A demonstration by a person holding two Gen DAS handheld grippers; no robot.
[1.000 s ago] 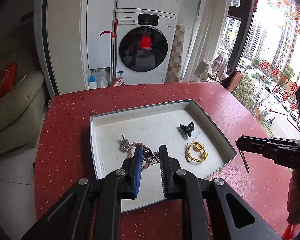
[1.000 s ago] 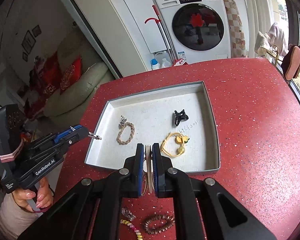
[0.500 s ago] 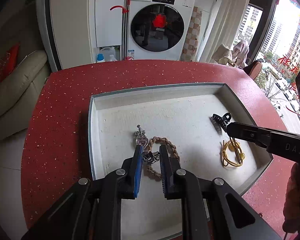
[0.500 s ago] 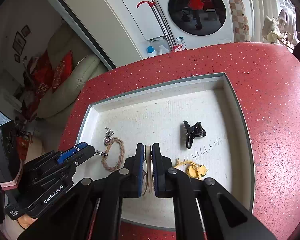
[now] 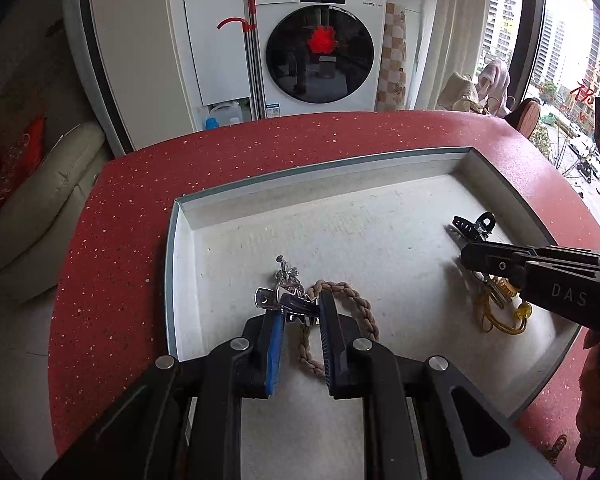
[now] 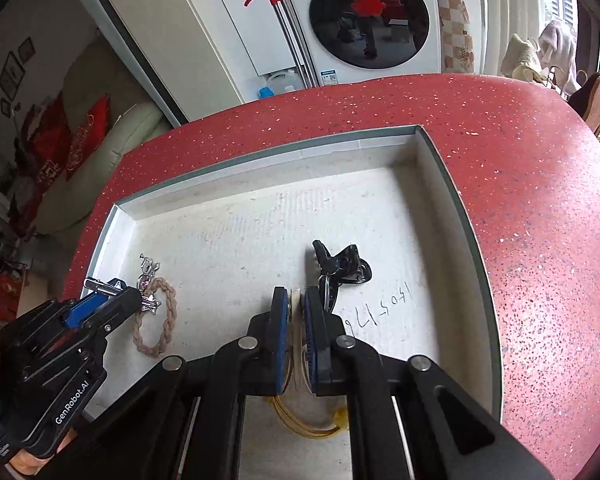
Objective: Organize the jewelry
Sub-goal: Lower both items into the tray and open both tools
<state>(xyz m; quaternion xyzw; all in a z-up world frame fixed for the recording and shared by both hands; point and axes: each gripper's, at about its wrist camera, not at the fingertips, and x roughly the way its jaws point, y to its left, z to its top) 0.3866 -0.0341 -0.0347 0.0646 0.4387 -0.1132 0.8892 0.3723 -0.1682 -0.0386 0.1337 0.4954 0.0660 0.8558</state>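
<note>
A white tray (image 5: 188, 240) with a grey rim lies on the red table; it also shows in the right wrist view (image 6: 452, 208). My left gripper (image 5: 300, 312) is shut on a silver hair clip (image 5: 288, 304) low over the tray, above a braided brown bracelet (image 5: 360, 304) and a silver charm (image 5: 286, 274). My right gripper (image 6: 297, 308) is shut on a pale beige clip (image 6: 296, 304) over the tray, just short of a black claw clip (image 6: 340, 264). A yellow hair tie (image 5: 500, 320) lies under the right gripper.
The red speckled table (image 5: 120, 240) surrounds the tray. A washing machine (image 5: 320, 40) stands behind the table, a cream sofa (image 5: 32, 200) to the left, a window (image 5: 572, 60) to the right.
Both grippers have moved forward and down over the tray, each still holding its clip. The left now hangs over the bracelet, the right close to the black claw clip.
</note>
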